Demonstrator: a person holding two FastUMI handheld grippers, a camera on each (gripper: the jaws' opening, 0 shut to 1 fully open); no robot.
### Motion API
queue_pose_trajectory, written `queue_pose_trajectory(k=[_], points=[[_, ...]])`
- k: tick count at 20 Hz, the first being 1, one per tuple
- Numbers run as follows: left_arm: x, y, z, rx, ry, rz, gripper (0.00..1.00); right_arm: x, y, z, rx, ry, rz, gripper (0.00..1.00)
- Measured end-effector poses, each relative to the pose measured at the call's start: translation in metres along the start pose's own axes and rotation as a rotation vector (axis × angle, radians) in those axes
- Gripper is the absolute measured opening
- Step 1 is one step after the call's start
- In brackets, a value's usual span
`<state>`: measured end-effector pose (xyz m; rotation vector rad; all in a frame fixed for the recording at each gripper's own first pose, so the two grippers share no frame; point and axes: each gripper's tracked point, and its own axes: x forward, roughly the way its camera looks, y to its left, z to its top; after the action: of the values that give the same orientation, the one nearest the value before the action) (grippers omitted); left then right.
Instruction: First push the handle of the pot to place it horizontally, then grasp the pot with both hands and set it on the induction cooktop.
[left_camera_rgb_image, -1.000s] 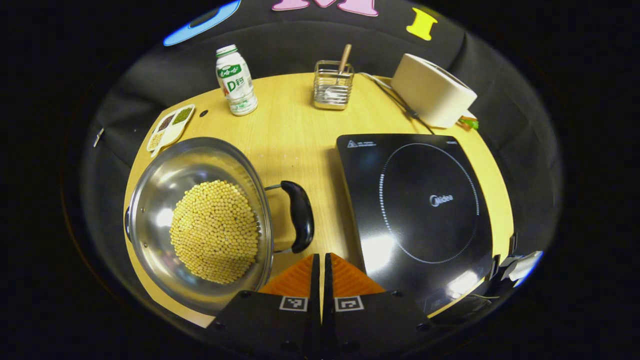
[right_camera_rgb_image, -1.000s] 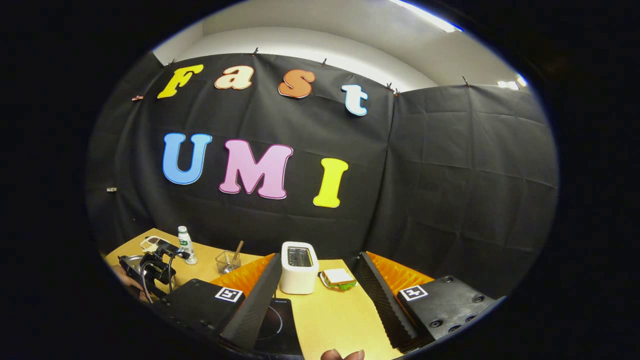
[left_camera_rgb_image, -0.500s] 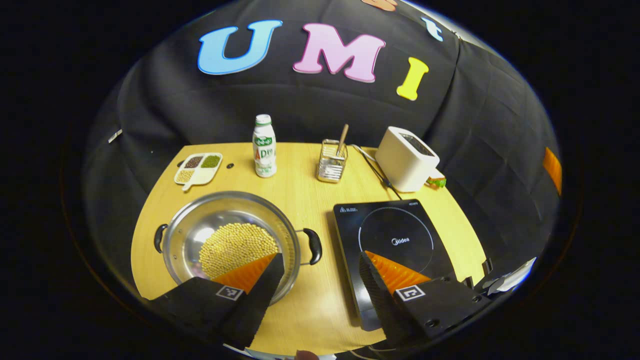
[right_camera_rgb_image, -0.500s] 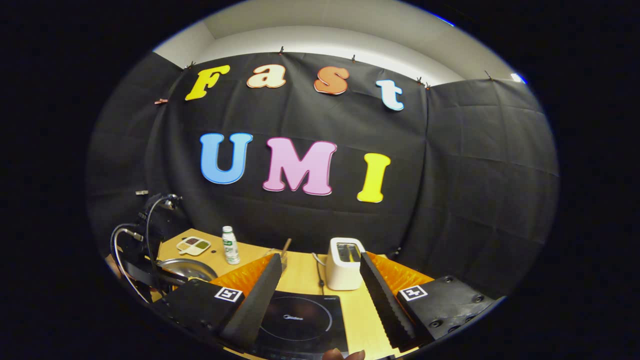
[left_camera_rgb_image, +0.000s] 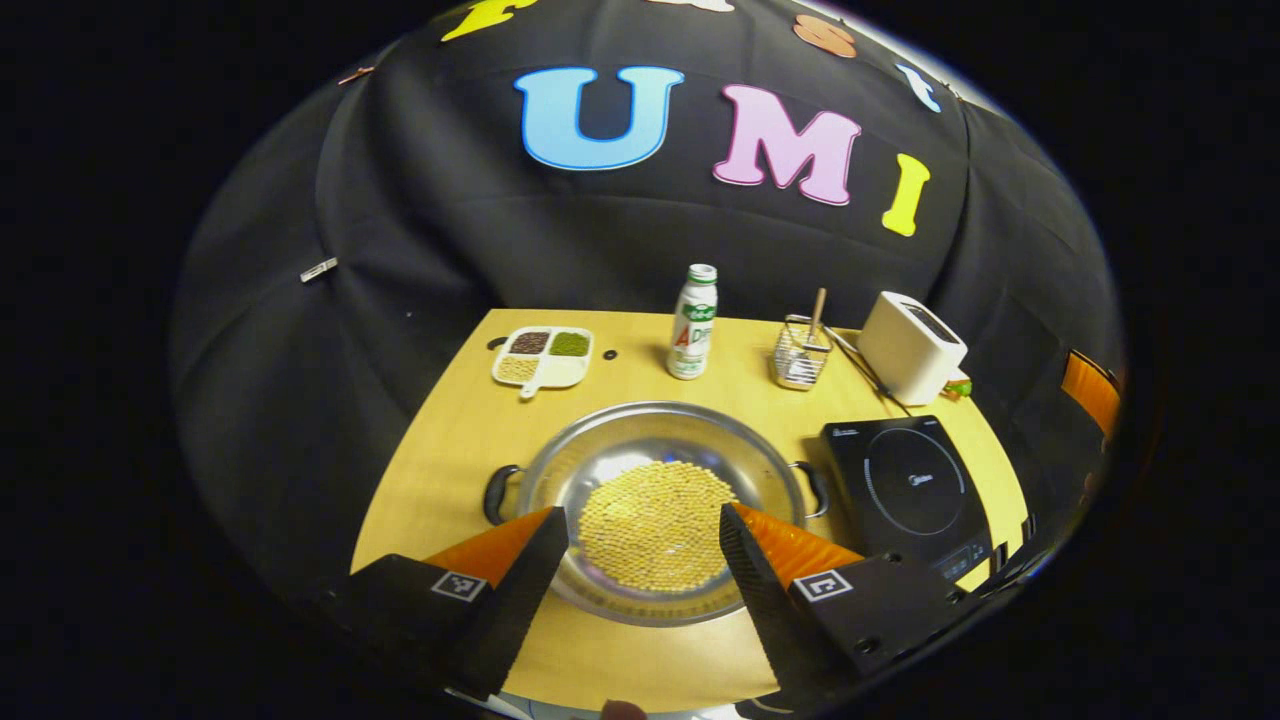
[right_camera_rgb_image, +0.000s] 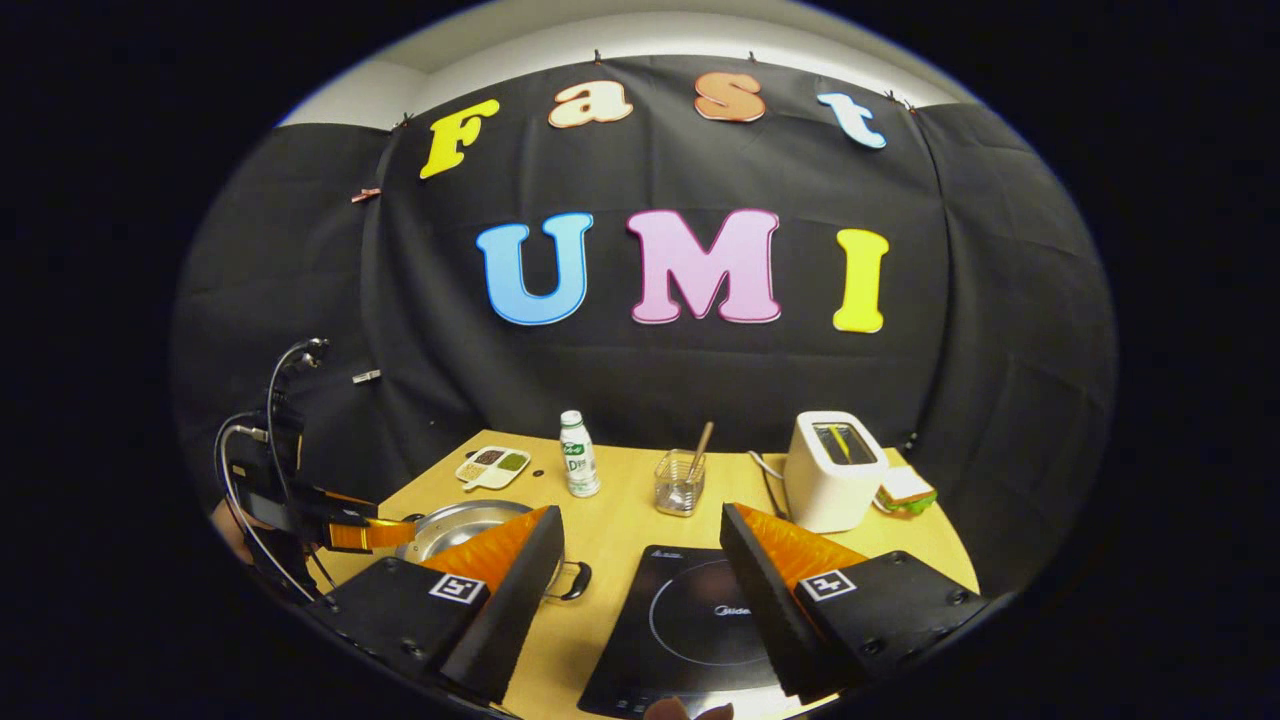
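A steel pot holding yellow beans sits on the wooden table, its two dark handles lying out to the left and right. My left gripper hovers open above the pot's near side, touching nothing. The black induction cooktop lies right of the pot. In the right gripper view, my right gripper is open and raised over the table's near edge, with the cooktop between its fingers and the pot to the left. The left gripper shows there above the pot.
At the back of the table stand a divided white dish, a small bottle, a wire holder with a wooden stick and a white toaster with its cord. A sandwich lies beside the toaster.
My left gripper went from shut beside the pot's right handle to open, pulling back and shifting left until the pot sits centred. The right gripper swung left and tilted down toward the table.
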<state>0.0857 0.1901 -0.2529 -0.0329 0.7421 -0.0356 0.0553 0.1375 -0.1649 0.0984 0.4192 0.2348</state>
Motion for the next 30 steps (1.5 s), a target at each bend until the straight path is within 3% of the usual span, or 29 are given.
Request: queue_pose_trajectory(k=[8,13,20,22,23,25,29,30], points=[[0.058,0.076,-0.028,-0.027,0.109,0.017,0.95,0.079,0.034,-0.087,0.016,0.235,0.014,0.98],[0.102,0.084,-0.043,-0.032,0.184,-0.005,0.95,0.116,0.043,-0.138,0.046,0.388,0.018,0.99],[0.143,0.103,-0.061,-0.039,0.235,0.031,0.95,0.162,0.060,-0.200,0.082,0.533,0.024,0.99],[0.148,0.102,-0.064,-0.049,0.243,0.023,0.90,0.170,0.061,-0.214,0.078,0.563,0.014,0.97],[0.151,0.101,-0.065,-0.053,0.244,0.018,0.82,0.172,0.062,-0.222,0.079,0.582,0.008,0.91],[0.155,0.100,-0.071,-0.062,0.260,0.012,0.77,0.179,0.066,-0.233,0.098,0.615,0.001,0.89],[0.159,0.100,-0.075,-0.072,0.272,0.012,0.68,0.191,0.068,-0.251,0.107,0.659,-0.026,0.66],[0.159,0.100,-0.074,-0.073,0.266,0.011,0.67,0.188,0.068,-0.254,0.105,0.680,-0.025,0.66]])
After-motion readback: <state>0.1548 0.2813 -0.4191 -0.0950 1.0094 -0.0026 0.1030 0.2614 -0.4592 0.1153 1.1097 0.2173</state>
